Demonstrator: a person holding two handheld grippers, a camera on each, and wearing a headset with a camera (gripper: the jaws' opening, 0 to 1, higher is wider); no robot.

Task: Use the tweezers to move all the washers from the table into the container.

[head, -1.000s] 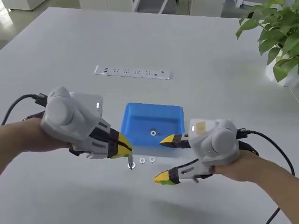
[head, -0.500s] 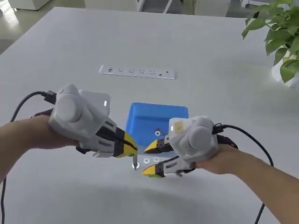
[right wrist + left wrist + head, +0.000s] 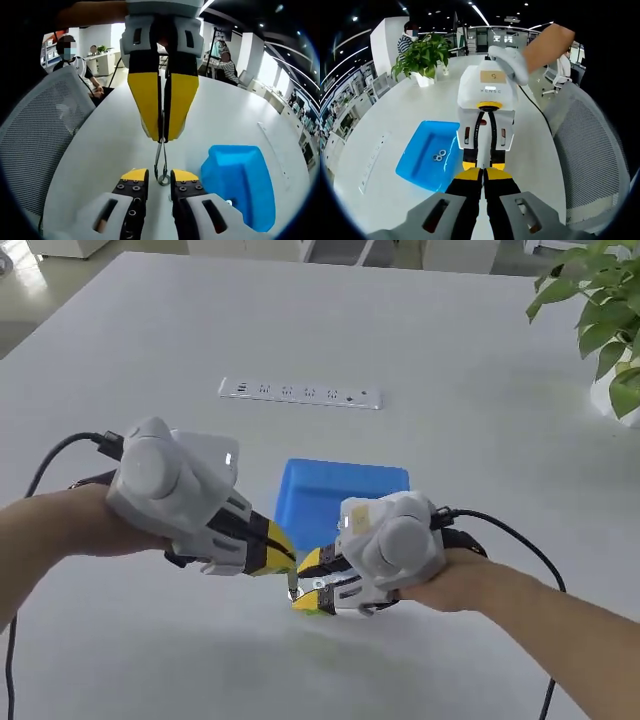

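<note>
- At the worktop (image 3: 480, 380) just in front of the blue container (image 3: 345, 485), we're mid-pick. The tweezers (image 3: 161, 150) have their tips around one washer (image 3: 163, 180), which lies flat on the surface.
- The left gripper (image 3: 161, 134) has its fingers clamped on the tweezers' upper part and points them down at the washer.
- The right gripper (image 3: 159, 176) has its fingers narrow, one each side of the tweezers' tips. We see a slight gap, so they don't look to be squeezing yet.
- The container holds two washers (image 3: 439, 156) in the left gripper view.
- Next move, our read: the right fingers pinch the tweezers shut on the washer, then both grippers lift together and clear the container wall before release. The risk is that an off-centre squeeze flicks the washer away.
- Writing: the right gripper's housing carries a word that looks like "KENSE". Above it is a tan sticker (image 3: 492, 76) whose mark is too small for us to read. The power strip (image 3: 300, 393) shows no legible text.
</note>
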